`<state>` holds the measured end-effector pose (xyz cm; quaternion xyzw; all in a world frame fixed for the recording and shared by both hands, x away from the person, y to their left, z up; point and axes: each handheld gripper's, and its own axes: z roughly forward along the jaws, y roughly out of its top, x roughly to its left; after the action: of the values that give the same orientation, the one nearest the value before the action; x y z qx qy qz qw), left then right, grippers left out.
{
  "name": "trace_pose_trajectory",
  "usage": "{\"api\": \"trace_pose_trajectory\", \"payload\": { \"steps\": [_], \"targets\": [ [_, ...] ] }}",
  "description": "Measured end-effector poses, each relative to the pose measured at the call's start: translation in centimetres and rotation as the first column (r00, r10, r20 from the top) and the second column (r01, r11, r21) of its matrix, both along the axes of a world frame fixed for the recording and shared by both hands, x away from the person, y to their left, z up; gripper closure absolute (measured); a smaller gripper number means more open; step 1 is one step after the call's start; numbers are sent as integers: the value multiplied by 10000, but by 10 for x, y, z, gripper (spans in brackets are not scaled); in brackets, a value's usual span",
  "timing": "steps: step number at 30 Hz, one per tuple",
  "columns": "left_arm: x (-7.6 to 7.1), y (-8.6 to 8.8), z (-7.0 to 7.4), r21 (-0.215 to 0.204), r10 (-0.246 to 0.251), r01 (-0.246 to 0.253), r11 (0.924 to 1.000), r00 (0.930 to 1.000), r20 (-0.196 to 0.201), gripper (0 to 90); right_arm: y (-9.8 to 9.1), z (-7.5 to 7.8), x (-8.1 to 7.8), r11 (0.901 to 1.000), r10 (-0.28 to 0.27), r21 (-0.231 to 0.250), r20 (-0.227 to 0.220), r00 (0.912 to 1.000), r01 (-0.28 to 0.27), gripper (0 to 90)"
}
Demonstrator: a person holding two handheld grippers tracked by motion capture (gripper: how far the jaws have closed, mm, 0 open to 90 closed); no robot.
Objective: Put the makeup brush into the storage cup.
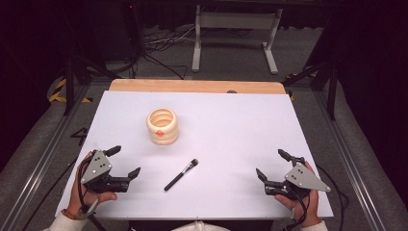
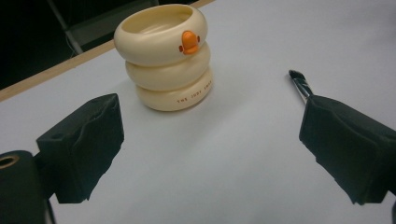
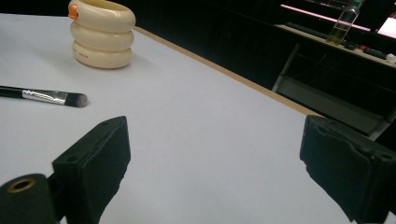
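At the left of the high view my left gripper point(image 1: 123, 162) rests low over the white tabletop point(image 1: 231, 125), its matte black jaws spread wide with nothing but bare surface between them; my hand point(image 1: 79, 192) wraps the body under the grey three-cornered plate. Ahead of it and a little to the right stands the cream holder point(image 1: 162, 126), smooth and glossy, shaped like three fat rings stacked one on another, hollow at the top, upright. From above I only make out a small orange mark on its side; the left gripper view shows the holder point(image 2: 164, 56) close enough to read that mark as a raised orange duck bill with two dots beside it, and a line of small dark lettering on the lowest ring. Nearer me, about midway between my two tools, the makeup brush point(image 1: 181, 174) lies flat and slanted, well apart from the holder: slim black handle, bright metal ferrule, soft dark bristles pointing up and right. The right gripper view gives the brush point(image 3: 44, 96) its shiny ferrule and rounded tuft plainly. At the right, my right gripper point(image 1: 270, 163) also stands wide open and empty, its rubbery pads point(image 3: 95, 163) rough-edged, touching neither brush nor holder.
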<state>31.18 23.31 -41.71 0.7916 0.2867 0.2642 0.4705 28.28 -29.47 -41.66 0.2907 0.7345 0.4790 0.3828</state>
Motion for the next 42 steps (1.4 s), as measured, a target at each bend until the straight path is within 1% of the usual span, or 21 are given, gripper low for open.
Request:
{"api": "trace_pose_trajectory", "payload": {
  "steps": [6,7,8,9,11,15,21,24,26,27,28,29,31,34,35,36,37,39,40,41,42],
  "targets": [
    [4,-20,7,541,-182,199,9983,9994,-310,97,1,-2,2,9999,-33,-105,-136,9999,32,95],
    [7,-27,8,849,-237,286,9960,9981,-574,96,1,-2,2,9999,-21,-117,-173,9998,19,96],
    [7,-27,8,849,-237,286,9960,9981,-574,96,1,-3,2,9999,-17,-145,-189,9998,15,97],
    [8,-31,8,1053,-206,287,9940,9968,-770,96,1,-3,2,9999,-17,-145,-189,9998,15,97],
    [11,-39,7,1424,-254,424,9889,9925,-1192,103,2,-3,2,9996,-35,-283,-257,9997,27,98],
    [15,-55,10,2173,-445,829,9726,9833,-1762,116,3,-4,3,9993,-3,-373,-362,9993,-10,100],
    [24,-77,14,2560,-597,1290,9580,9633,-2617,142,3,-7,5,9990,68,-446,-499,9987,-90,100],
    [30,-86,14,2663,-626,1521,9518,9464,-3169,159,3,-7,5,9987,59,-504,-565,9984,-88,100],
    [35,-91,14,2608,-637,1655,9511,9313,-3586,190,4,-8,6,9983,49,-582,-599,9982,-84,100],
    [39,-98,14,2579,-662,1833,9486,9121,-4047,198,4,-8,6,9982,67,-590,-609,9981,-103,100],
    [39,-98,14,2579,-662,1833,9486,9121,-4047,202,4,-9,6,9982,66,-584,-621,9980,-102,100],
    [44,-107,13,2610,-630,1996,9445,8897,-4523,205,4,-9,6,9982,54,-585,-645,9979,-92,100],
    [46,-114,13,2591,-694,2219,9400,8681,-4915,228,4,-9,6,9982,66,-582,-660,9978,-105,100],
    [49,-126,11,2793,-639,2454,9283,8454,-5303,262,5,-9,6,9981,79,-603,-690,9976,-121,100],
    [49,-126,11,2793,-639,2454,9283,8454,-5303,277,5,-9,6,9981,79,-603,-690,9976,-121,100],
    [51,-133,9,2986,-616,2643,9170,8337,-5487,295,5,-9,7,9981,80,-598,-713,9974,-123,100],
    [52,-136,7,2978,-587,2680,9162,8251,-5620,304,5,-9,7,9981,79,-603,-718,9974,-122,100],
    [54,-142,5,3198,-451,2820,9046,8092,-5857,312,4,-9,7,9981,75,-613,-728,9973,-119,100],
    [54,-142,5,3198,-451,2820,9046,8092,-5857,318,4,-9,7,9981,75,-613,-728,9973,-119,100],
    [56,-147,3,3381,-389,2963,8932,8002,-5985,318,4,-10,7,9982,82,-593,-743,9972,-126,100],
    [58,-150,2,3571,-251,2971,8856,7981,-6020,325,4,-10,8,9982,83,-585,-769,9970,-128,100]
  ]
}}
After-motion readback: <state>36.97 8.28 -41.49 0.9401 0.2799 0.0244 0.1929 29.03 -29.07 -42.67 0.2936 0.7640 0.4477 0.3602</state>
